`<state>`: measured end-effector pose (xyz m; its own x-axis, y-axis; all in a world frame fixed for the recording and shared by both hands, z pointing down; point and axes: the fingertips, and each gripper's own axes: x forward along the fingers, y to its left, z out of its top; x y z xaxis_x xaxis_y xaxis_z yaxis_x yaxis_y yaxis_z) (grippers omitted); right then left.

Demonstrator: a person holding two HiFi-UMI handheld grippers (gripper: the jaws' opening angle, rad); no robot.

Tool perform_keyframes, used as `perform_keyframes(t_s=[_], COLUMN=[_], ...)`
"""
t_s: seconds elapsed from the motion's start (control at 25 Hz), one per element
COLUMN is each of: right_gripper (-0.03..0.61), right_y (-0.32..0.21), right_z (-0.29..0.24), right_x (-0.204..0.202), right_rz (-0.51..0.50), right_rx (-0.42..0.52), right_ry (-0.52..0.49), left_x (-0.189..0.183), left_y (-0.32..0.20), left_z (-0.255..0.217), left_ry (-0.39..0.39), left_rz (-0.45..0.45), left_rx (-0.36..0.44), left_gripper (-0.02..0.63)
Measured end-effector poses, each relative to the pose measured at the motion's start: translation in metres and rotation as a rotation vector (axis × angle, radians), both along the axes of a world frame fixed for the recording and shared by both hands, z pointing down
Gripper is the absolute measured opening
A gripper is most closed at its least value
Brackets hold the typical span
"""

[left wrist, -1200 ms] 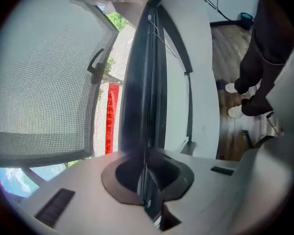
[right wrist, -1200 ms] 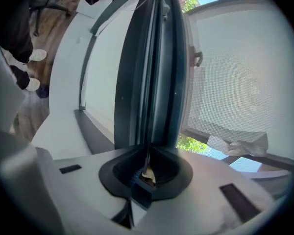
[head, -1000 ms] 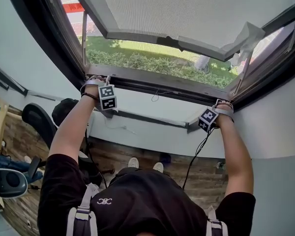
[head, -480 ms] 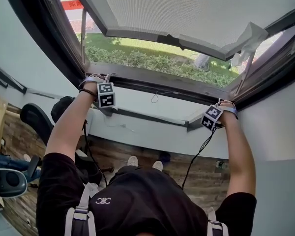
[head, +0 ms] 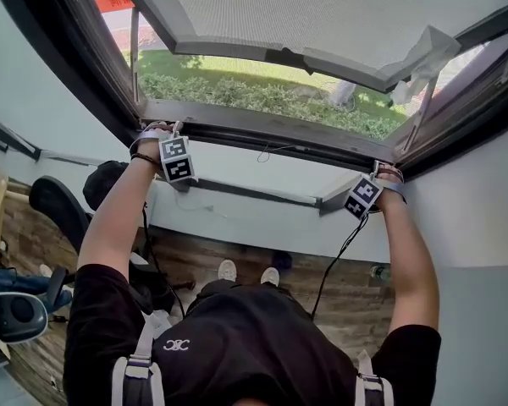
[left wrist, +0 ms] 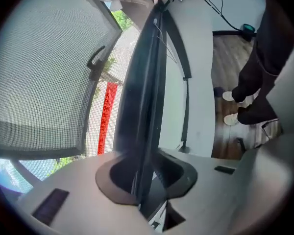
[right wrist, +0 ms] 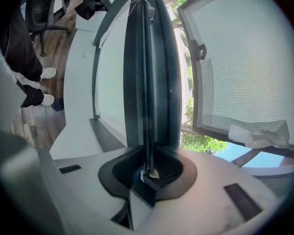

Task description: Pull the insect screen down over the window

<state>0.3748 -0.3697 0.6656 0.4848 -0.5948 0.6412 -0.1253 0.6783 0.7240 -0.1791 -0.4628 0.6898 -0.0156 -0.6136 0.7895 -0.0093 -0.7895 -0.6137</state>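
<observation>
Dark metal, the insect screen's bottom rail point(head: 254, 135) lies down along the window sill point(head: 262, 176), and its thin pull cord point(head: 267, 152) loops onto the sill's middle. My left gripper point(left wrist: 144, 180) is at the sill's left end and my right gripper point(right wrist: 148, 173) at its right end. The rail's thin edge runs between both pairs of fingers. Both pairs have just been opening. They stand slightly spread, with a narrow gap on each side of the rail, pinching nothing. Whether mesh spans the opening above the sill I cannot tell. Above and beyond the sill a mesh-covered sash point(head: 279, 15) tilts outward, with a crumpled white sheet point(head: 423, 53) on its right corner. Past the sill lie a hedge point(head: 262, 100) and grass point(head: 203, 64). Below the sill, my shoes point(head: 227, 271) stand on a wood floor point(head: 195, 265).
</observation>
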Motion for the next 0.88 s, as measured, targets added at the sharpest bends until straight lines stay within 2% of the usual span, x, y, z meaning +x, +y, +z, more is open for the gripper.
perform_keyframes(t_s=[0.16, 0.28, 0.36, 0.4, 0.44, 0.48, 0.64, 0.72, 0.8, 0.88], right_gripper=[0.044, 0.046, 0.062, 0.161, 0.213, 0.221, 0.214, 0.205, 0.143, 0.048], right_y=[0.004, 0.003, 0.008, 0.011, 0.012, 0.010, 0.011, 0.009, 0.010, 0.015], right_z=[-0.005, -0.004, -0.003, -0.001, 0.002, 0.003, -0.006, -0.012, -0.023, -0.042], right_x=[-0.002, 0.000, 0.000, 0.001, 0.001, 0.002, 0.002, -0.001, -0.009, -0.025], right_rz=[0.013, 0.020, 0.043, 0.054, 0.057, 0.051, 0.040, 0.030, 0.027, 0.046], right_rx=[0.022, 0.047, 0.026, 0.014, 0.020, 0.044, 0.131, 0.203, 0.291, 0.389], right_ry=[0.018, -0.015, -0.042, -0.056, -0.072, -0.090, -0.163, -0.229, -0.333, -0.470], left_x=[-0.001, 0.000, 0.002, 0.002, 0.002, 0.002, 0.002, 0.000, 0.002, 0.006], left_y=[0.003, 0.008, 0.011, 0.012, 0.013, 0.013, 0.013, 0.013, 0.018, 0.025], left_z=[0.001, 0.004, 0.007, 0.007, 0.007, 0.007, -0.003, -0.013, -0.025, -0.040], left_ry=[0.031, 0.066, 0.080, 0.085, 0.092, 0.101, 0.175, 0.220, 0.286, 0.394], left_rz=[-0.031, -0.046, -0.048, -0.050, -0.053, -0.058, -0.099, -0.121, -0.143, -0.180], left_rx=[0.032, 0.013, -0.004, -0.008, -0.009, -0.010, 0.002, 0.020, 0.043, 0.070], left_gripper=[0.129, 0.152, 0.192, 0.206, 0.210, 0.210, 0.215, 0.204, 0.192, 0.135])
